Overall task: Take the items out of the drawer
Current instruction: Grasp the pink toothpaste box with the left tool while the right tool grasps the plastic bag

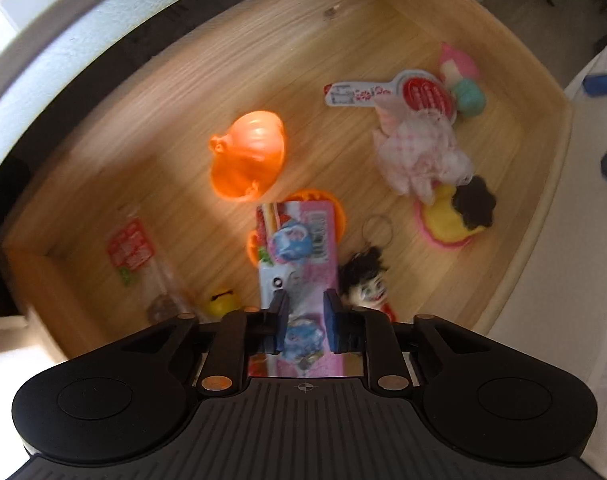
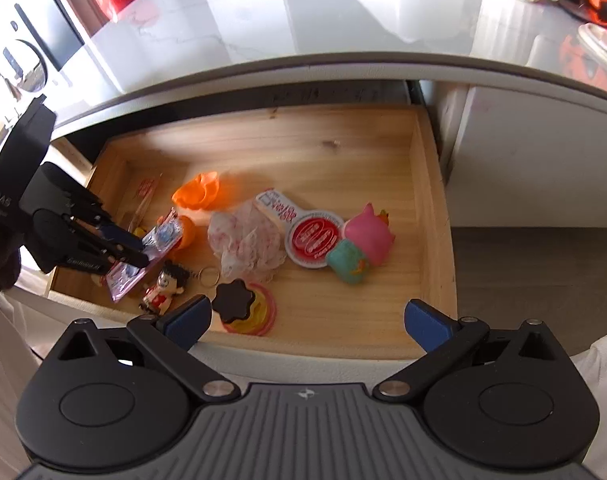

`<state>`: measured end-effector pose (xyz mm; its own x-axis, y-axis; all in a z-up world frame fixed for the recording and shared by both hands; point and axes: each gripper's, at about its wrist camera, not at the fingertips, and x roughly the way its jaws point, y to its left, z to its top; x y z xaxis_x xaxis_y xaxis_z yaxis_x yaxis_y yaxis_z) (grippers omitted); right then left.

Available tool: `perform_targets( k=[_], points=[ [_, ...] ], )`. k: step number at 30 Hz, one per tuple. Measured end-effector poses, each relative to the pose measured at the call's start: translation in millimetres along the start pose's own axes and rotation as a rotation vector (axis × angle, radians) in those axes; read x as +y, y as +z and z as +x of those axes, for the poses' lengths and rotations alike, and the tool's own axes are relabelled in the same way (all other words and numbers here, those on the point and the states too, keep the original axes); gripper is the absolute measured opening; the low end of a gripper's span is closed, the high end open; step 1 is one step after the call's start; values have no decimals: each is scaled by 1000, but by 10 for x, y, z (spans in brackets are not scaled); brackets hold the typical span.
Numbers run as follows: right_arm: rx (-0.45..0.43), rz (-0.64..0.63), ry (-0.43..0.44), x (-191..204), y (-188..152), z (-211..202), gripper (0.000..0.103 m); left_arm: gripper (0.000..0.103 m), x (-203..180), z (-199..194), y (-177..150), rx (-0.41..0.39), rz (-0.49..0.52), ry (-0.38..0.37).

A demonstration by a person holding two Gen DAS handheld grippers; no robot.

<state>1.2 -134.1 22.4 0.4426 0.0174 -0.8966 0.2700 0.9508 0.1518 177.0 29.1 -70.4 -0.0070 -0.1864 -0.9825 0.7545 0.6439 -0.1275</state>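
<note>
Early in the job, by the look of it: wooden drawer (image 2: 431, 216) pulled out and well stocked, nothing visibly lifted clear yet. Left gripper (image 1: 305, 312) pointing steeply down into the near left part of the drawer, jaws narrowed onto a flat pink packet (image 1: 297, 248), pads at either edge of it, so seemingly clenched on the packet; packet low over the drawer floor, lying across an orange piece, whether raised or resting impossible to tell. Right gripper (image 2: 307, 320) hovering above the near edge of the drawer, jaws spread wide, nothing between them. Left to take out: orange plastic shell (image 1: 249, 156), crumpled pink-and-white wrapper (image 2: 245, 246), white tag with a red round end (image 2: 303, 228), pink and teal squishy toy (image 2: 361, 246), yellow-and-pink toy with a dark flower top (image 2: 245, 306), small doll keychain (image 1: 365, 286), clear sachet with a red label (image 1: 133, 250), small yellow figure (image 1: 222, 302). Writing: red characters on the tag and print on the packet and sachet, all too blurred to read; no brand legible.
</note>
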Motion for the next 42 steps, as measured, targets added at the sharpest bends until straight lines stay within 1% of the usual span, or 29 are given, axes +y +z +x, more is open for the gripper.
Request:
perform_targets(
  k=[2,4,5,7,8,9,12,14,15,16,17,19,21,23,25,27,28,29,30,31,32,33,34,35,36,38,40,41,42],
  points=[
    [57,21,53,-84,71,67,102,23,4,2,50,2,5,4],
    [91,27,77,-119,110,110,102,21,-49,-6,83,0,23,57],
    [93,20,78,-107,108,114,102,22,-65,-21,68,-5,36,82],
    [85,6,72,-79,93,98,102,22,-73,-25,19,-6,46,161],
    [86,14,73,-79,85,101,102,22,-76,-14,-10,-4,50,189],
    [93,34,84,-101,83,112,102,22,-66,-22,-34,-5,50,195],
    [79,34,87,-106,69,120,103,21,6,-51,-53,-12,16,141],
    [72,33,86,-107,65,115,103,19,43,-42,-22,-16,-6,84],
    [70,33,86,-106,63,117,103,18,76,-34,1,-17,-29,36],
    [69,34,86,-104,62,116,103,18,114,-18,33,-16,-64,-27],
    [67,34,87,-108,64,110,103,20,148,4,63,-10,-94,-85],
    [60,33,87,-106,61,104,103,31,134,105,102,3,-120,-147],
    [48,28,90,-113,53,96,103,34,86,150,154,8,-114,-177],
    [36,25,92,-113,43,88,103,35,53,183,215,3,-132,-195],
    [29,23,96,-117,44,83,103,40,2,213,273,-2,-134,-192],
    [41,25,103,-127,64,87,103,41,-105,250,333,7,-90,-171],
    [55,29,110,-134,85,96,102,41,-180,289,364,27,-54,-156],
    [75,30,121,-139,113,108,100,39,-247,319,390,41,-21,-137],
    [89,16,130,-136,144,114,97,38,-313,314,414,42,13,-115],
    [99,-17,134,-111,181,113,95,39,-370,322,442,49,38,-94],
    [102,-59,120,-68,217,106,91,39,-420,329,469,54,45,-71],
    [93,-106,100,-17,260,95,91,38,-452,330,483,54,54,-57],
    [77,-149,87,33,309,80,91,33,-477,314,481,51,71,-46],
    [62,-196,80,98,369,82,91,26,-485,276,467,49,86,-45],
    [53,-242,77,158,432,96,91,26,-482,221,447,47,98,-41],
    [45,-338,71,324,564,179,91,26,-453,43,371,17,119,-11],
    [76,-417,105,455,689,335,88,26,-397,-143,289,-11,109,-9],
    [112,-447,121,513,757,466,85,26,-355,-250,239,-30,94,-10],
    [150,-461,128,563,806,599,79,26,-338,-318,197,-46,81,-9]
  ],
)
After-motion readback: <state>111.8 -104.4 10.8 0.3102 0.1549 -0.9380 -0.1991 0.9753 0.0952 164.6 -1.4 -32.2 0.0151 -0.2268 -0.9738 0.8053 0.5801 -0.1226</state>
